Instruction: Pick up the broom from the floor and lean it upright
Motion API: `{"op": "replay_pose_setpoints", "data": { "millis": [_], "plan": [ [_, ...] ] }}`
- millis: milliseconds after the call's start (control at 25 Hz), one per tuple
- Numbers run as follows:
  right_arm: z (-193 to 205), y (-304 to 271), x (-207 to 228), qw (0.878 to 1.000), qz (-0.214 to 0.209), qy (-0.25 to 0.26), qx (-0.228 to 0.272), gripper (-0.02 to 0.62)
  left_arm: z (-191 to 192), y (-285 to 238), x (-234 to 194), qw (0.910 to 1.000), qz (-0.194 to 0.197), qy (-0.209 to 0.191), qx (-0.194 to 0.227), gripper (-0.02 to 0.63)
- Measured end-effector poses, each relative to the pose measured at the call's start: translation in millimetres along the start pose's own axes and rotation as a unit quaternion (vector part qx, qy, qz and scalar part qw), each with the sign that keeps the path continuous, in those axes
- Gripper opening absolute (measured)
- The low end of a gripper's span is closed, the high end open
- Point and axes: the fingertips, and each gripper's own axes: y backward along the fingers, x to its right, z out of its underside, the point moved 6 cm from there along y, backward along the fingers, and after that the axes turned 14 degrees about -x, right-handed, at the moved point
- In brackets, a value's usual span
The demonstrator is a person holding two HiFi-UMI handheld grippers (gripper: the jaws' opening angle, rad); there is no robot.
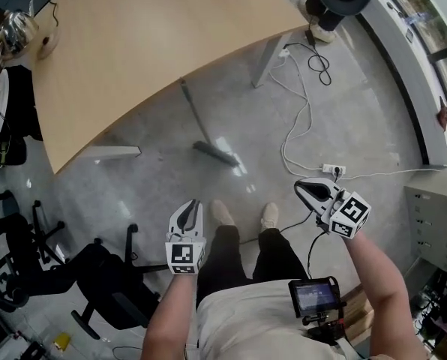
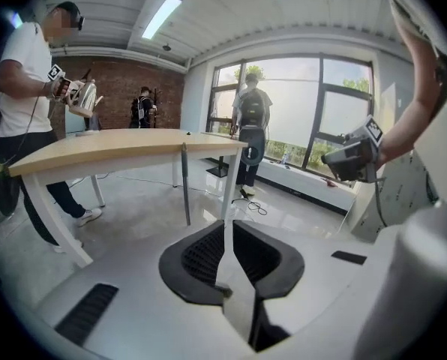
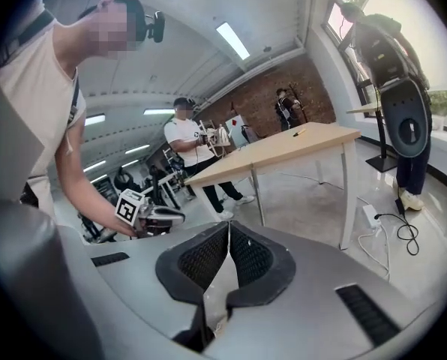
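1. The broom [image 1: 196, 120] is not lying on the floor. Its head rests on the floor straight ahead of the left gripper [image 1: 194, 203], well apart from it. The handle slants up and away until its top touches the edge of the wooden table [image 1: 148, 36].
2. I'd say the table edge was chosen as the prop because it catches the handle, while the head, set out from the table, braces the lean.
3. The left gripper's jaws are pressed together with nothing between them. It hangs low in front of the person's body, just short of their shoes [image 1: 223, 213].
4. The right gripper [image 1: 301, 189] is also closed on nothing. From it, the broom stands ahead and off to the left, well apart.
5. A power strip [image 1: 333, 169] and its white cable [image 1: 291, 137] lie just beyond the right gripper's tips, clear of the broom head.
6. With both tools empty and away from the handle, the task looks finished to me. The one risk I see is the head sliding on the glossy floor.
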Motion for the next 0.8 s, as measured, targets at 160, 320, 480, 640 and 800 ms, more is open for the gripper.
{"op": "replay_pose_setpoints", "data": {
  "millis": [160, 320, 480, 640, 800],
  "plan": [
    [-5.1, 41.7, -19.5, 1.0, -0.021, 0.01, 0.003, 0.018, -18.2, 44.2, 41.0, 0.9991, 0.02, 0.031, 0.02, 0.026],
    [-19.4, 81.4, -34.7, 0.998, -0.026, 0.046, 0.023, 0.018, -44.2, 78.4, 72.5, 0.9957, 0.026, 0.055, 0.07, 0.009],
    [-13.8, 121.5, -51.7, 0.996, -0.051, 0.063, 0.045, 0.018, -62.1, 120.8, 107.0, 0.9919, 0.016, 0.049, 0.116, 0.008],
    [3.0, 159.5, -66.7, 0.995, -0.059, 0.058, 0.06, 0.017, -59.1, 158.4, 146.1, 0.9906, 0.012, 0.035, 0.131, 0.008],
    [10.8, 181.3, -78.9, 0.994, -0.049, 0.044, 0.091, 0.017, -45.7, 186.1, 169.4, 0.9915, 0.005, 0.021, 0.128, 0.008]
  ]
}}
